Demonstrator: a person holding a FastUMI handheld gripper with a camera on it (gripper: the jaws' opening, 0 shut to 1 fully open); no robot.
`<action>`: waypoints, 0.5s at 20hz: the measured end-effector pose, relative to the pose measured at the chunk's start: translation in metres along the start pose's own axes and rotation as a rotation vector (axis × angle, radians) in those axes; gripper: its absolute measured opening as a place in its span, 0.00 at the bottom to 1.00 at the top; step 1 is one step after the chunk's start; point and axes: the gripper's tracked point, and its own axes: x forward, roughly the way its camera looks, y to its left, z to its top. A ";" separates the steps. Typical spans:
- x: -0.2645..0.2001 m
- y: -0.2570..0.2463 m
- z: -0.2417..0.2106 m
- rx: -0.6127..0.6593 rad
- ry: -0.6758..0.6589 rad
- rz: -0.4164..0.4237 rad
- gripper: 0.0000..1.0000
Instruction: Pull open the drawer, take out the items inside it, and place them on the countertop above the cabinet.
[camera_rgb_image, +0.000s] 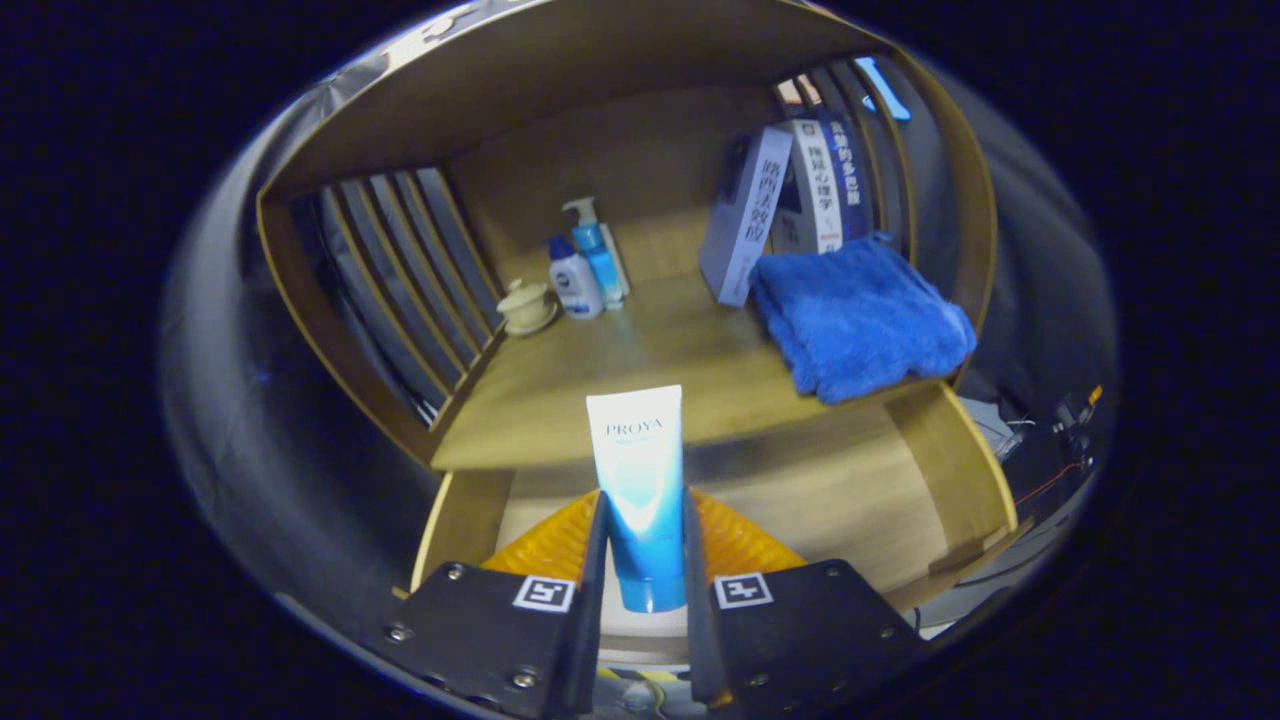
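In the gripper view, the hand-held gripper (645, 560) is pinching a white and blue tube (640, 490) between its two fingers, which are pressing on the tube's lower part from both sides. The tube is standing upright with its cap end down, and it is hanging over the open drawer (850, 500), just in front of the wooden surface (620, 380) above the cabinet. On that surface, a folded blue towel (860, 315) is lying on one side, with books (790, 200) leaning behind it. Far back, two small bottles (585, 270) and a little pale cup (527, 305) are standing near the slatted wall. I think the tube could slip, because the fingers are gripping only its lower part and it looks smooth and soft. If the person is squeezing too hard, it might bend or pop out. If it is carried too low, its top could bump the front edge of the surface. Set down standing on its cap, it might tip over, so lying flat on the bare middle looks safer.
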 end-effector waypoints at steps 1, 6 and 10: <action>0.006 0.000 0.013 0.006 -0.024 -0.003 0.36; 0.055 -0.007 0.045 -0.003 -0.106 -0.044 0.36; 0.101 0.002 0.056 -0.001 -0.155 -0.005 0.36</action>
